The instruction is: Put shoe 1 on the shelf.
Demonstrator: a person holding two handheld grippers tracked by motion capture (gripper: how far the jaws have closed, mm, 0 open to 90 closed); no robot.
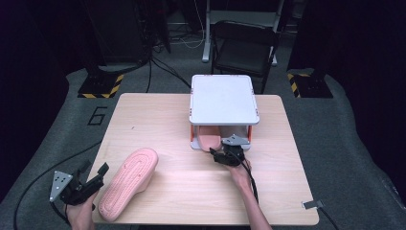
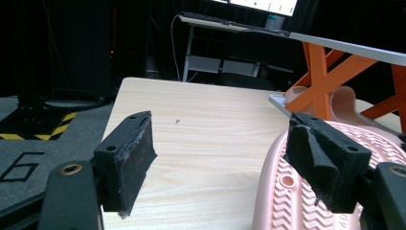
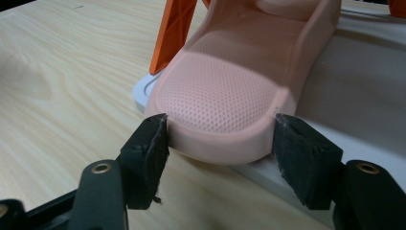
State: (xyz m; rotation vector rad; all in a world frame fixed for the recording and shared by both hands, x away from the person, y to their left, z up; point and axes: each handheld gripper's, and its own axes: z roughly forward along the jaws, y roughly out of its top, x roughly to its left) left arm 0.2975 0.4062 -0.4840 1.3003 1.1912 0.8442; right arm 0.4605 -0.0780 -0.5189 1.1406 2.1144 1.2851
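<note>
High view: a pale wooden worktop (image 1: 191, 182) carries a small rack (image 1: 224, 98) with a white top and orange legs, standing at the far middle. 1 pink slipper (image 1: 129, 181) lies sole-up near the front left edge. A 2nd pink slipper (image 1: 209, 140) sits on the rack's lower shelf, its heel end poking out toward the person.

The right gripper (image 1: 221, 157) is at that heel. Right gripper view shows its fingers (image 3: 145, 158) set against the heel's 2 sides, closed onto the slipper.

The left gripper (image 1: 94, 170) is held just beside the sole-up slipper, over the worktop's left front corner. Left gripper view shows its fingers (image 2: 125, 160) spread wide and holding nothing, with the sole's zigzag tread behind the right one.
</note>
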